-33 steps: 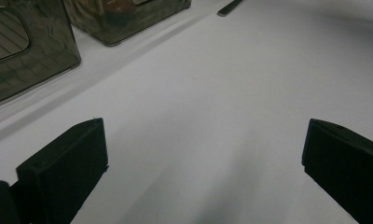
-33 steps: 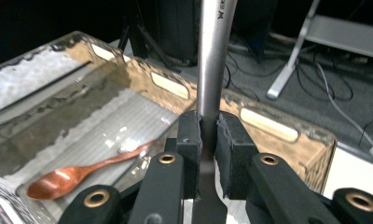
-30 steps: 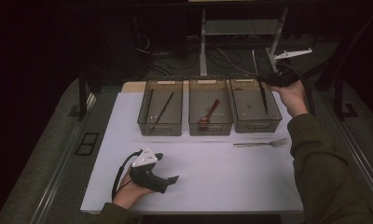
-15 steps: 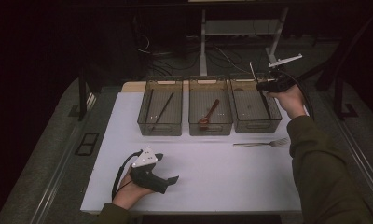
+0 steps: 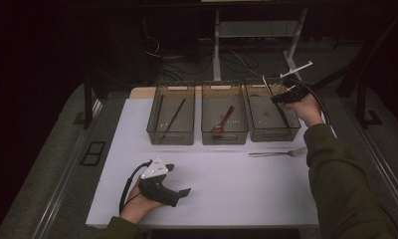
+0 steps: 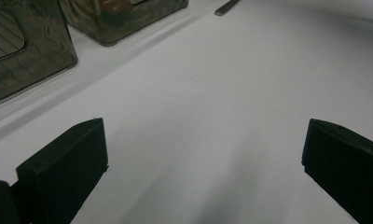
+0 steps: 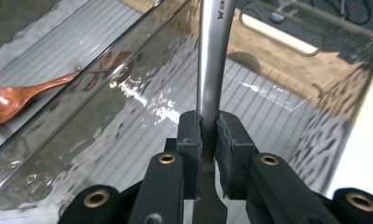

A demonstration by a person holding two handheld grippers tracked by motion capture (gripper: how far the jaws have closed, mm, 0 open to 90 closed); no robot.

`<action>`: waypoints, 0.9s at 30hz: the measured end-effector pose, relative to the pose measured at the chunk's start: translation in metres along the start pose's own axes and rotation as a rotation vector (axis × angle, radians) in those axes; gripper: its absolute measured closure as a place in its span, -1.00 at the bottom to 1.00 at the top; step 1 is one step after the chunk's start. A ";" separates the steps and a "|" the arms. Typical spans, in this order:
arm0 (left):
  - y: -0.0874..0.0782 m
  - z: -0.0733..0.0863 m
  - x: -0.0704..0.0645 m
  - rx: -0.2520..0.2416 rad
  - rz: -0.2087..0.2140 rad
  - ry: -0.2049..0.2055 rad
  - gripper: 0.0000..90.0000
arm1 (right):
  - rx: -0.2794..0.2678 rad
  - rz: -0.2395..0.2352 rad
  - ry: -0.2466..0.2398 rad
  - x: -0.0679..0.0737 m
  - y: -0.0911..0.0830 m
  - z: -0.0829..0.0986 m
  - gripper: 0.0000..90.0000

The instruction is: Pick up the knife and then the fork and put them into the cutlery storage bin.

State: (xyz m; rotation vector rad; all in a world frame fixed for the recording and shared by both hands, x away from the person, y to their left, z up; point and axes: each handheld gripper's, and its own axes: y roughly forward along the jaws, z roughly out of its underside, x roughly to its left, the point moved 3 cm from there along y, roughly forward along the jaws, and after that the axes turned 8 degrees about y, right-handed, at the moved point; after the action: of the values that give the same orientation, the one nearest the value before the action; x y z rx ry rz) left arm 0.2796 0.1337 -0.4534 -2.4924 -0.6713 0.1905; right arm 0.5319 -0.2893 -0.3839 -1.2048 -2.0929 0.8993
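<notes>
Left gripper (image 5: 184, 191): black pistol-shaped body topped by a grey three-cornered plate (image 5: 153, 169) with small dark holes; a black cable (image 5: 125, 186) loops from its rear beside that plate. Its jaws are plain black blocks. Right gripper (image 7: 208, 135): black jaws faced with rough foam pads (image 7: 230, 140), each link arm (image 7: 161, 186) behind the pads pinned by brass-ringed rivets (image 7: 167, 159). The right forearm wears an olive-green sleeve (image 5: 341, 184).

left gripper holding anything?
No: the left gripper has its jaws wide apart over the bare white table, nothing between them.
</notes>
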 end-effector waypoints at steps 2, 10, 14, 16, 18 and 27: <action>0.000 0.000 0.000 0.000 0.001 -0.001 -1.00 | 0.012 -0.002 -0.001 0.001 0.002 0.000 0.76; 0.000 0.000 0.000 0.002 0.002 0.001 -1.00 | 0.065 0.025 -0.003 0.002 0.015 0.004 0.74; 0.000 0.000 0.000 -0.001 0.002 0.002 -1.00 | 0.004 -0.012 0.042 -0.001 0.010 0.003 0.63; -0.001 0.000 -0.001 -0.001 0.001 0.004 -1.00 | -0.014 -0.020 0.049 -0.001 0.007 0.002 0.57; -0.001 0.000 -0.001 -0.001 0.001 0.005 -1.00 | -0.036 -0.030 0.056 -0.001 0.001 0.002 0.56; -0.001 0.000 -0.001 0.001 -0.001 0.004 -1.00 | -0.115 -0.126 0.040 0.010 -0.035 0.018 0.90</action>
State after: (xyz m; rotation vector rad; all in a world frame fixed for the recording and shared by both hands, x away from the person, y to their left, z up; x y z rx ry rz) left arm 0.2786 0.1335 -0.4528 -2.4907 -0.6698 0.1852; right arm 0.4969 -0.2986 -0.3668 -1.1242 -2.1867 0.7018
